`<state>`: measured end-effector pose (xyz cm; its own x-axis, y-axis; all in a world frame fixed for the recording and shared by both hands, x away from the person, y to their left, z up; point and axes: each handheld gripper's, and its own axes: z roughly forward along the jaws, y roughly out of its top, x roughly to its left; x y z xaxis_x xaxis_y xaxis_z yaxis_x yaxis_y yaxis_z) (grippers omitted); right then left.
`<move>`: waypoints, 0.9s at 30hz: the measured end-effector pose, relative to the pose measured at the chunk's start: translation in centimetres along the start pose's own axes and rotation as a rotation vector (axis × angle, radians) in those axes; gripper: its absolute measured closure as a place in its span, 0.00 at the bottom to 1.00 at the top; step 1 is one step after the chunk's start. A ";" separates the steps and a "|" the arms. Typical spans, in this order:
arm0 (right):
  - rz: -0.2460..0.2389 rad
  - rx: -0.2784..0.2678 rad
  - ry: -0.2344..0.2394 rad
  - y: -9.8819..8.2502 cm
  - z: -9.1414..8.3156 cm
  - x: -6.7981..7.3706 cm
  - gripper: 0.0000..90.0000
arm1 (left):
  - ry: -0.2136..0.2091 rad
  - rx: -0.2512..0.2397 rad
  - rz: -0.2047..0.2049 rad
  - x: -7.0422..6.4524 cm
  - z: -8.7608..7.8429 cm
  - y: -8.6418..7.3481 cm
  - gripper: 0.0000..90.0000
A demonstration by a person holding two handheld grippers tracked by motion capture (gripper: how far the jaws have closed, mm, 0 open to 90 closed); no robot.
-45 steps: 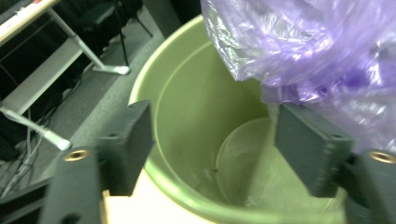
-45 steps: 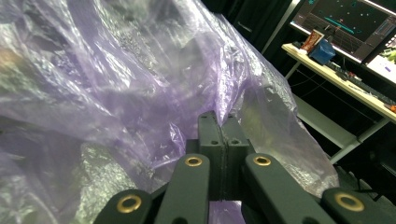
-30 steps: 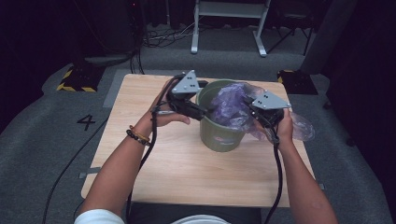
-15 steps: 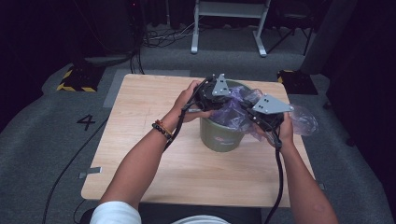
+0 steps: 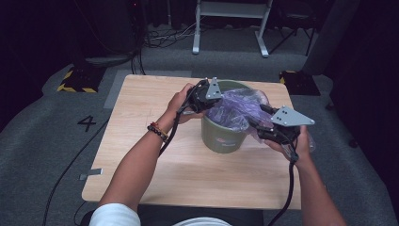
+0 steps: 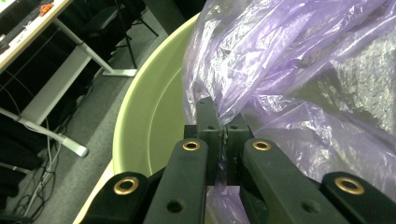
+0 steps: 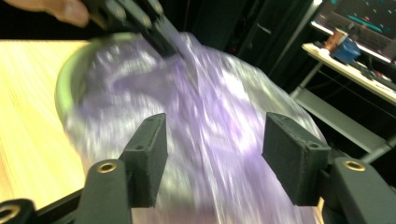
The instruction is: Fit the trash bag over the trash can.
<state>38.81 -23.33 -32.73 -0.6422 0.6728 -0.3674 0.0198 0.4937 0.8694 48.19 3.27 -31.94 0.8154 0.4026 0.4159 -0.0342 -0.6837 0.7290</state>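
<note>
Purple bag sits bunched in the mouth of the green bin, which stands on the desk toward its far edge, right of the middle. It looks like a liner being fitted. The left gripper has its fingers clenched on a fold of the plastic at the bin's far left rim, likely to pin or draw that edge over the lip. The right gripper hovers at the near right side of the bin with its fingers released and spread wide, the bag just ahead of them, apparently lined up to take hold of the opposite edge so the film can be stretched.
</note>
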 end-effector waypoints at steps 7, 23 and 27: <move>0.071 0.029 -0.085 -2.5 -2.3 -0.9 0.32 | -0.001 -0.007 -0.023 0.4 0.0 -0.8 0.99; 0.043 0.043 -0.056 -1.7 -1.9 -1.2 0.99 | -0.028 -0.081 -0.122 1.2 -1.2 -1.5 0.36; -0.005 0.051 -0.068 -0.1 -1.2 -1.1 1.00 | -0.039 -0.117 -0.127 1.4 -2.4 -1.5 0.24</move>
<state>38.65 -24.79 -32.03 -0.5891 0.7050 -0.3948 0.0566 0.5234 0.8502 48.01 6.36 -31.14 0.8394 0.4557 0.2962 0.0057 -0.5523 0.8336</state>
